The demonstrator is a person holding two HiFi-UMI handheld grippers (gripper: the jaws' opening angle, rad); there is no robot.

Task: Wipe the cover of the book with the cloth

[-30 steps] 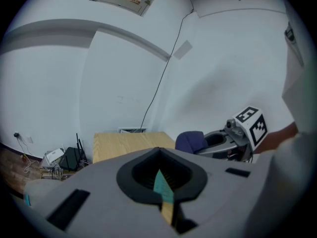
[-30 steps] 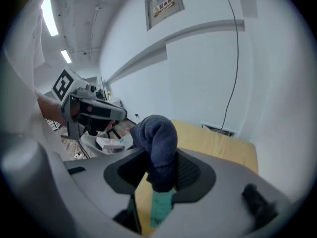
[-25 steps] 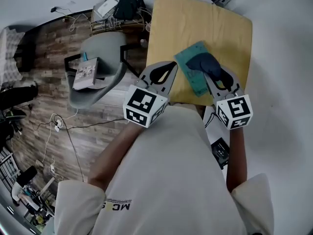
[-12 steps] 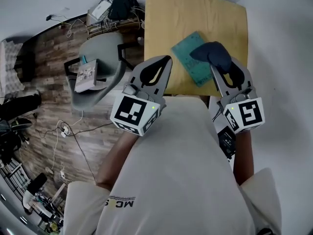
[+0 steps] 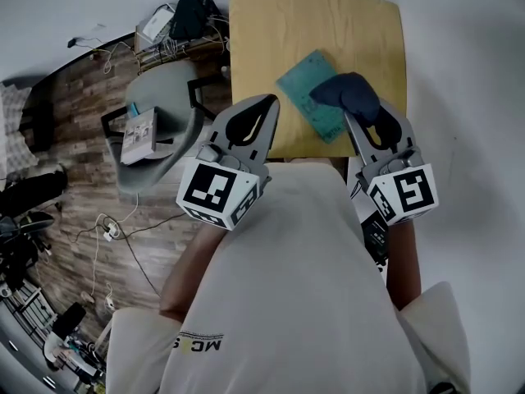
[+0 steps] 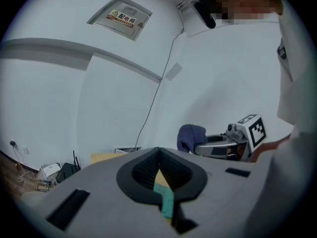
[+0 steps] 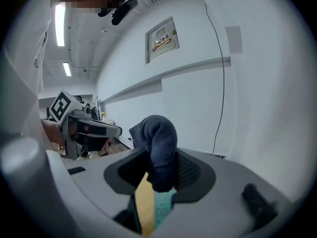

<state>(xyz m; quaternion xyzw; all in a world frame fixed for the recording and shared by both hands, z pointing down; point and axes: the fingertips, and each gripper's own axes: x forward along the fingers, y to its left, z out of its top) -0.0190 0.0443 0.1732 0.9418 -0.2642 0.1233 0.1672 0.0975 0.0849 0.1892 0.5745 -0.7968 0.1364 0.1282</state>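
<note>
In the head view, the teal book (image 5: 305,97) lies slantwise on the yellow surface (image 5: 262,31). The right tool (image 5: 354,112) pinches a dark blue cloth (image 5: 349,91) over the book's right-hand end. The left tool (image 5: 267,105) hangs at the surface's near left edge, beside the book.

In the left gripper view, the left tool (image 6: 158,151) has its jaws pressed together at the tips with nothing between them. The book (image 6: 166,200) shows through the gap below.

In the right gripper view, the right tool (image 7: 161,155) clamps the bunched cloth (image 7: 157,140), with the book (image 7: 162,209) and the surface (image 7: 143,202) beneath.

An office-like workroom: white walls (image 6: 99,98), wood-look floor (image 5: 74,93), grey chair (image 5: 168,89), ceiling strip lights (image 7: 60,18)
</note>
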